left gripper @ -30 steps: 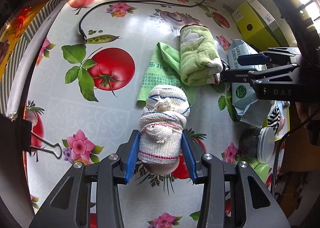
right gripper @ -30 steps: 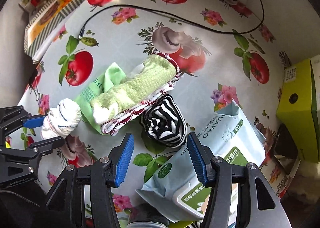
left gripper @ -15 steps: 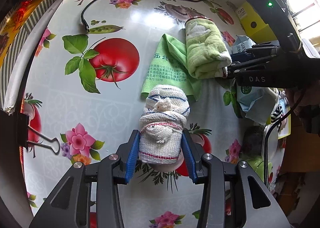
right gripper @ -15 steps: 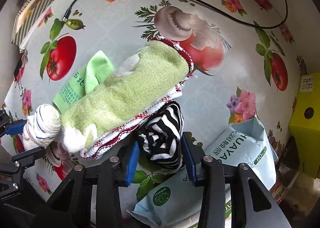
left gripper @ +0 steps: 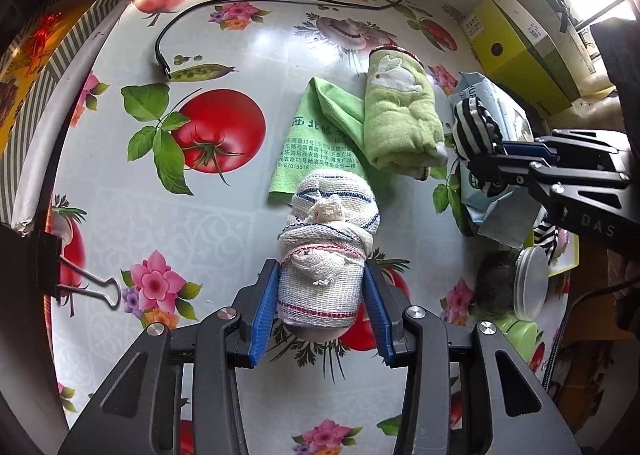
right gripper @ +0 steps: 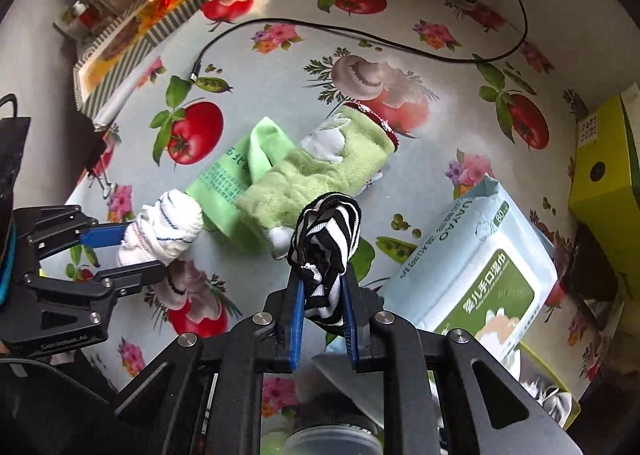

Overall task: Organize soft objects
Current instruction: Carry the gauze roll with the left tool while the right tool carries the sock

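Since the earlier frame my right gripper [right gripper: 322, 309] has clamped its blue pads onto the black-and-white striped cloth [right gripper: 328, 239] and lifted it off the tablecloth [right gripper: 280, 79]; a second ago that cloth lay between wide jaws beside the rolled green towel [right gripper: 320, 179], and the jaws have just been closing, now nearly together with the fabric bunched between them. My left gripper [left gripper: 322, 305] is unchanged: jaws wide, pads pressing both sides of the white knotted cloth roll [left gripper: 326, 243], which rests on the tablecloth at 6 o'clock of the flat green cloth [left gripper: 316, 135]. The left wrist view shows the striped cloth raised at 3 o'clock, held in front of the wipes pack [left gripper: 496, 175], together with a binder clip [left gripper: 86, 287] at 9 o'clock and a jar with a pale lid [left gripper: 530, 283] at 4 o'clock. The right wrist view alone shows the wipes pack's printed face [right gripper: 480, 263] at 4 o'clock and a striped tray [right gripper: 132, 35] at 10 o'clock. Count: four soft items (one striped cloth, one green towel, one flat green cloth, one white roll), one wipes pack, one yellow box [left gripper: 516, 51], one black cable [left gripper: 280, 1], two grippers.
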A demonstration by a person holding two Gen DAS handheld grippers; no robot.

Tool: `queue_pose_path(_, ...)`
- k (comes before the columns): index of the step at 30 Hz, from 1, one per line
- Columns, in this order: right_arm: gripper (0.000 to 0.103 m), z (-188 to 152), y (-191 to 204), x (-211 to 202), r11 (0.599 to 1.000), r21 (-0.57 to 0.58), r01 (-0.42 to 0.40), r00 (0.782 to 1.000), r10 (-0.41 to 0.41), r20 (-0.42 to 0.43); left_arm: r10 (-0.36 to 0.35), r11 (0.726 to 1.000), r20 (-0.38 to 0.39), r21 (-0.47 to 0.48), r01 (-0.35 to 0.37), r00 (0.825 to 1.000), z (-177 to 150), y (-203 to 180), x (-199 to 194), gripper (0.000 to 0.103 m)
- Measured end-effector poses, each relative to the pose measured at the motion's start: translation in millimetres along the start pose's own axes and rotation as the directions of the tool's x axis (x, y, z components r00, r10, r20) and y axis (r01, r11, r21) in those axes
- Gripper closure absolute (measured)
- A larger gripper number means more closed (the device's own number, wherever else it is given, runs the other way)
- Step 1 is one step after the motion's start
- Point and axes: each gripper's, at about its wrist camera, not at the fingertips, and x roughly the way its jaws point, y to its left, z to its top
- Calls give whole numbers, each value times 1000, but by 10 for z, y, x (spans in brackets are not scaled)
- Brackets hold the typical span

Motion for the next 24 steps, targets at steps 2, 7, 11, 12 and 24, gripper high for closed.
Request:
queue_pose_path(2,87,-117,44,-93,1000,25,-16,999,15,29,-4,1000,7,6,4,1000,-9,-38,-37,60)
queue_pose_path(7,87,-371,71,-362,994,90,-57,995,48,92,-18,1000,25,25,17,1000,-6,-158,-153,60)
queue_pose_path(11,87,-550,69,-518,982,164,-90,988,68,135,-33,998,40,49,31,999,-7,-257,-264,60)
queue_pose_path(12,87,-597,76,-557,980,177,-92,987,66,146,-38,998,43,57,35,998,-5,-287,-291,60)
queue_pose_path(24,87,-1015,-53,-920,954,288,-83,975,18,220,-71,985,58,163,61,996,41,-698,-447,60)
